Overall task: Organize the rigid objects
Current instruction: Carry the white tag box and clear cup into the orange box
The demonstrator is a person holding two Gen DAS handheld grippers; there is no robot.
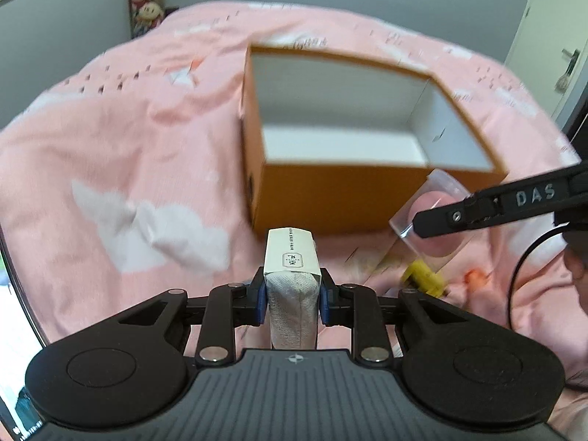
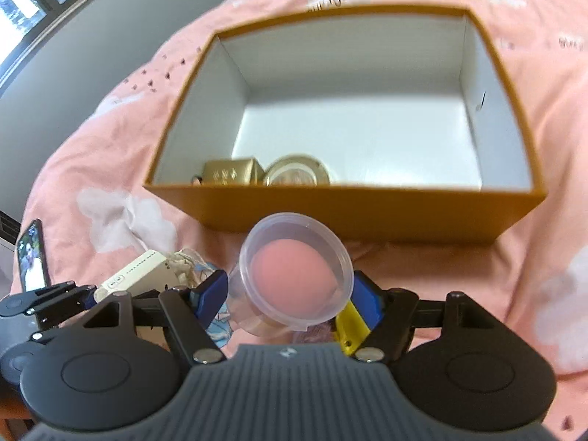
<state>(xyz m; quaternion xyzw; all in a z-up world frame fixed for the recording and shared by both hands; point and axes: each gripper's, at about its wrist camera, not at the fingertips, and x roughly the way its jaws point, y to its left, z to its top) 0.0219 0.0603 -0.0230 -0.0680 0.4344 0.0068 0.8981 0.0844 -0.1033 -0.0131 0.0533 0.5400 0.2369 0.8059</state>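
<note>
An open orange box [image 1: 330, 198] with a white inside sits on the pink bed; it also shows in the right wrist view [image 2: 352, 209]. My left gripper [image 1: 291, 297] is shut on a white cloth-wrapped packet with a paper band [image 1: 291, 279], held just short of the box's near wall. My right gripper [image 2: 290, 290] is shut on a clear plastic cup [image 2: 297, 275] with a pink ball inside, also seen from the left wrist [image 1: 430, 213]. A gold box [image 2: 231, 172] and a round metal tin [image 2: 297, 174] lie inside the box.
A yellow piece [image 1: 422, 277] and an orange bit [image 1: 472, 277] lie on the pink cover [image 1: 147, 128]. A phone [image 2: 35, 253] stands at the left. Small items and cloth lie under the right gripper [image 2: 191, 261]. A door [image 1: 551, 36] is at the far right.
</note>
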